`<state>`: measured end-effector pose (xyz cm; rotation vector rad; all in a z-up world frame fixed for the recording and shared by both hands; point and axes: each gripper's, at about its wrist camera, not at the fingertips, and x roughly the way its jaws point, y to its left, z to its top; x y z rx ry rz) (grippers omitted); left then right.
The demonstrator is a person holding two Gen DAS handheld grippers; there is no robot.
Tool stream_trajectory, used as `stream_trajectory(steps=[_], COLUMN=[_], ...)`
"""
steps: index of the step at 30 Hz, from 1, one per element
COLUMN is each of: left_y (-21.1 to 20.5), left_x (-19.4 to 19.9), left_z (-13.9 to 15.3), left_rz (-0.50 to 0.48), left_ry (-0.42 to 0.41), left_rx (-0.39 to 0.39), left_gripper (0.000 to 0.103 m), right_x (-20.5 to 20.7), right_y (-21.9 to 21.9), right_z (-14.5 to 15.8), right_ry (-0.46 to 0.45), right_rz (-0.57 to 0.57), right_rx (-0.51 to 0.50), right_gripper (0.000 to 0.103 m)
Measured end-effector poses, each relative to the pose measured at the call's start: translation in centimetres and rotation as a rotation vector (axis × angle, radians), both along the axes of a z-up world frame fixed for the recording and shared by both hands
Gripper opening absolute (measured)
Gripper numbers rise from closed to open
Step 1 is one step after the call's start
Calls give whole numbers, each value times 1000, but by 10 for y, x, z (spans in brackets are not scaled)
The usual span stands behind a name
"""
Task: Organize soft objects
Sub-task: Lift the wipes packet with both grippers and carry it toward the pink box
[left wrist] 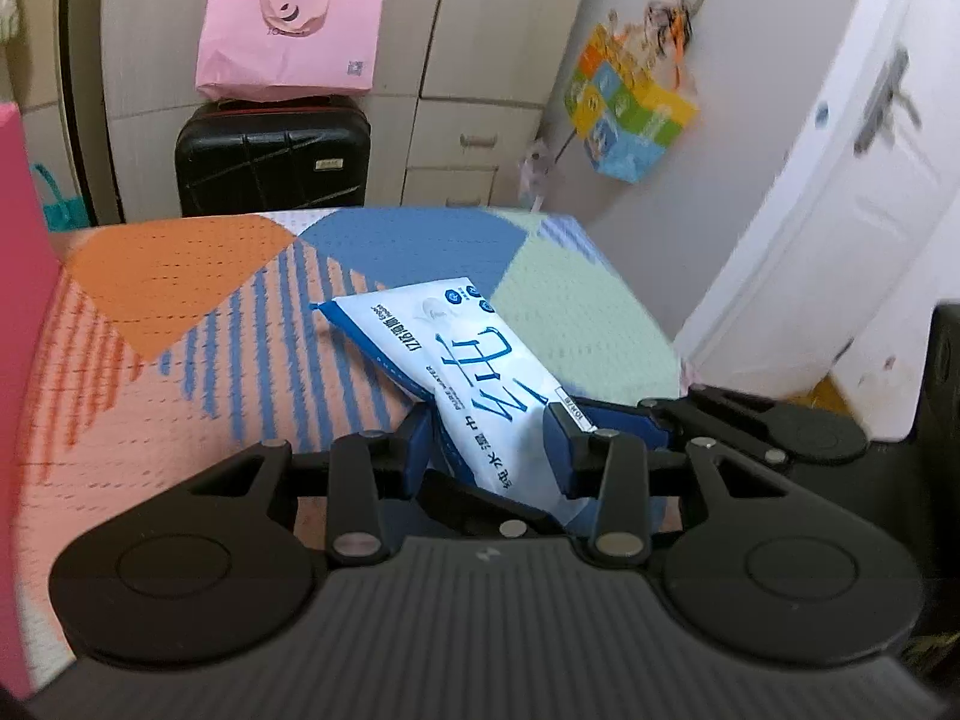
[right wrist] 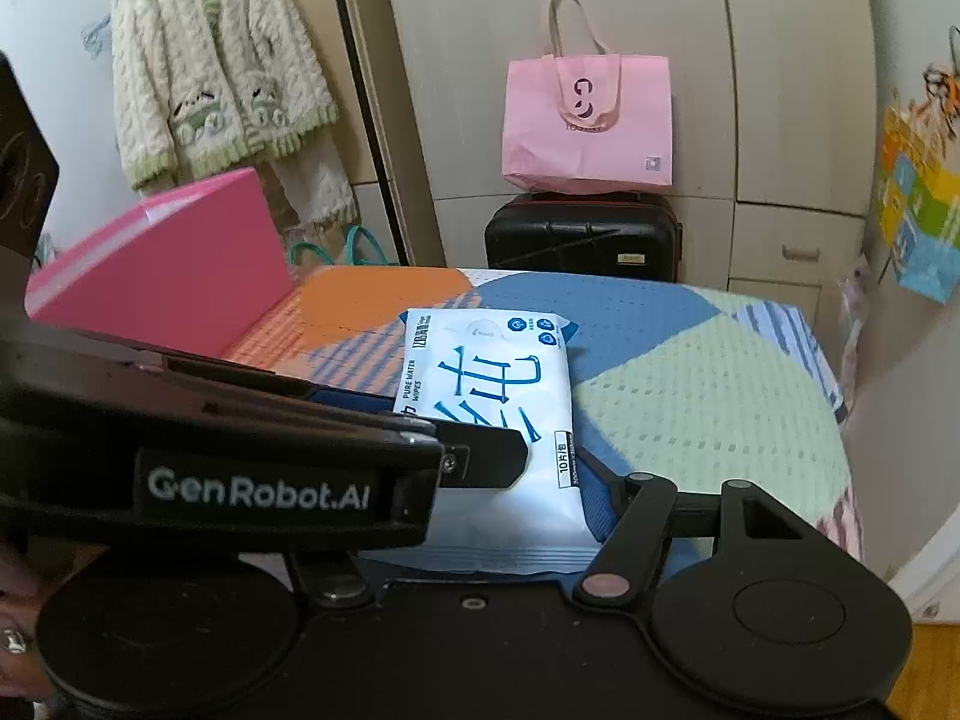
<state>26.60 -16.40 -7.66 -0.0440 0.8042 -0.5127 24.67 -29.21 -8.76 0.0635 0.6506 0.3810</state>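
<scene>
Wipes first: the white-and-blue soft plastic pack of pure-water wipes lies flat on the desk, which wears a knitted cover of orange, blue, pale-green and striped patches, and both our claws meet on its near end. We see the left claw clenched on the pack's near part: its blue pads press in from both sides and the film bulges up between them, so the soft pouch is gripped by its body, not by a thin seam. That, we judge, is why the hold is so far in: a slack pouch would fold or slide from an edge pinch.

From the right wrist view, the same pack runs away from us toward the middle of the desk. The right claw has its right-hand finger just beside the pack's right edge, but the left claw's body crosses in front and hides the other finger, so we cannot tell whether this claw presses on the pack or merely brackets it. We guess it steadies the pack.

A pink rigid box stands open-faced at the left rear of the desk, well apart from the pack; we take it as the likely place for soft things, and the pack is not yet in it.
</scene>
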Motion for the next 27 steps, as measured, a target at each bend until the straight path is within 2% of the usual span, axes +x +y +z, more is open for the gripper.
stream_trajectory(steps=[4, 9, 20, 27], left_y=[4, 13, 47, 70], left_x=[-16, -40, -93, -135], left_z=[10, 21, 37, 45], left_rz=[-10, -33, -105, -98], left_ry=[24, 17, 76, 76], left_rx=[32, 24, -50, -67], left_gripper=[38, 38, 38, 38], right_x=[-16, -39, -95, -135], right_y=[3, 8, 27, 47], right_z=[2, 11, 33, 46], right_ry=[49, 48, 75, 53], right_rz=[-19, -39, -8, 49], right_rx=[65, 91, 37, -29], right_gripper=[71, 71, 71, 71])
